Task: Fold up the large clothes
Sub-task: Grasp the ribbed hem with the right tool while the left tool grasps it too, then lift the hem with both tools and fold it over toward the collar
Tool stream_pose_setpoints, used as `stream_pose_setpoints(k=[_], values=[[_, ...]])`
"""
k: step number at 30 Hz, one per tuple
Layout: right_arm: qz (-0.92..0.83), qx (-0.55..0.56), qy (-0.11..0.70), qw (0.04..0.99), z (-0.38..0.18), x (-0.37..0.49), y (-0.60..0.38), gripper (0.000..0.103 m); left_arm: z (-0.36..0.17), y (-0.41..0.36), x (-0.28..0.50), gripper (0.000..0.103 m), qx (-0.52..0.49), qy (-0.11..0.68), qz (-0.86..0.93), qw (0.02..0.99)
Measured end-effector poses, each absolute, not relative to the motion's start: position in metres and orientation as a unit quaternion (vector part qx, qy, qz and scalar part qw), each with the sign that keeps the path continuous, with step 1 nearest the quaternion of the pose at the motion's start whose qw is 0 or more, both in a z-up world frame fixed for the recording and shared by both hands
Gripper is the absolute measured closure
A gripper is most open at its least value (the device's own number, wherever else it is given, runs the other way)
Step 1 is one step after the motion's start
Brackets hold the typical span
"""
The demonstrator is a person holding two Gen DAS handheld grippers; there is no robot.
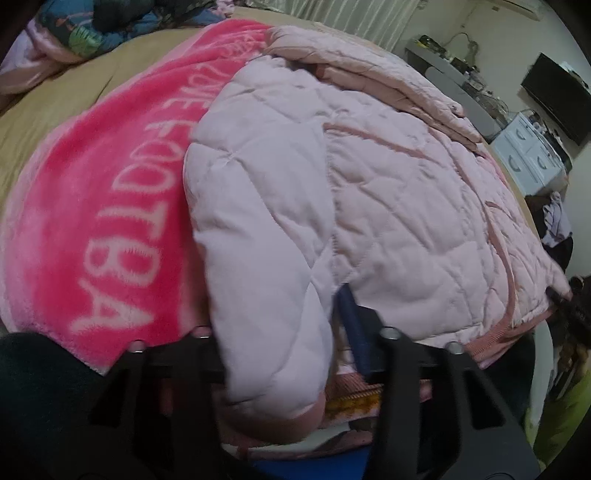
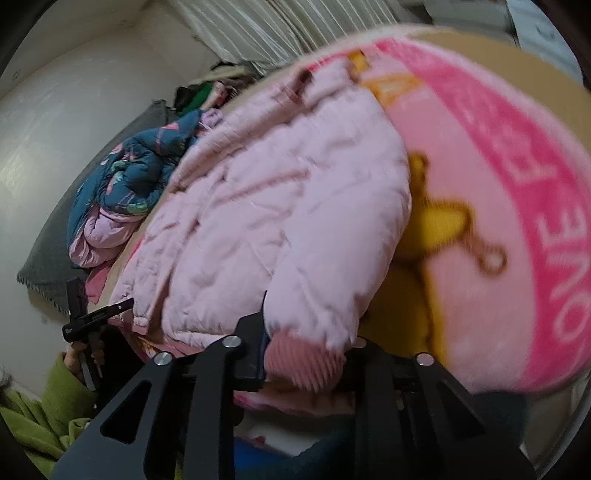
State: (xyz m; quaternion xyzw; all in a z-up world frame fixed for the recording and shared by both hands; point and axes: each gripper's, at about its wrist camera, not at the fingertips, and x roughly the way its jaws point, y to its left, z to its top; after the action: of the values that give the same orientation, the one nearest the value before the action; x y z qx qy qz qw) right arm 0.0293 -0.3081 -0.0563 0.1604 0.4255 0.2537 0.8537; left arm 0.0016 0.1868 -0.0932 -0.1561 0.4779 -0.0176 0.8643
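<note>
A pale pink quilted jacket (image 1: 369,192) lies on a bright pink blanket with white letters (image 1: 103,206) on the bed. My left gripper (image 1: 280,354) is shut on one jacket sleeve (image 1: 266,295), which drapes between the jaws. Its left finger is hidden by the cloth. In the right wrist view the jacket (image 2: 266,206) lies ahead, and my right gripper (image 2: 306,354) is shut on the other sleeve at its ribbed pink cuff (image 2: 306,362). The right gripper also shows in the left wrist view (image 1: 565,299) at the jacket's hem. The left gripper shows at the left of the right wrist view (image 2: 92,317).
A bundle of blue patterned and pink clothes (image 2: 125,192) lies at the head of the bed, also seen in the left wrist view (image 1: 96,26). A white drawer unit (image 1: 532,155) and a dark screen (image 1: 557,92) stand beyond the bed. The tan bedsheet (image 1: 55,110) shows around the blanket.
</note>
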Motion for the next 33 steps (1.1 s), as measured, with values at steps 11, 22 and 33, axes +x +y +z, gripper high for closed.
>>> stream_pose_setpoints(k=[11, 22, 33], values=[[0.262, 0.136, 0.350, 0.889, 0.005, 0.043, -0.296, 0.089, -0.023, 0.172, 0.008, 0.093, -0.119, 0.401, -0.023, 0.908], [0.257, 0.143, 0.306, 0.905, 0.047, 0.077, -0.292, 0.090, 0.031, 0.176, 0.036, 0.093, -0.134, 0.335, -0.022, 0.932], [0.249, 0.134, 0.277, 0.919, 0.086, 0.107, -0.289, 0.090, 0.073, 0.184, 0.072, 0.093, -0.156, 0.297, -0.021, 0.942]])
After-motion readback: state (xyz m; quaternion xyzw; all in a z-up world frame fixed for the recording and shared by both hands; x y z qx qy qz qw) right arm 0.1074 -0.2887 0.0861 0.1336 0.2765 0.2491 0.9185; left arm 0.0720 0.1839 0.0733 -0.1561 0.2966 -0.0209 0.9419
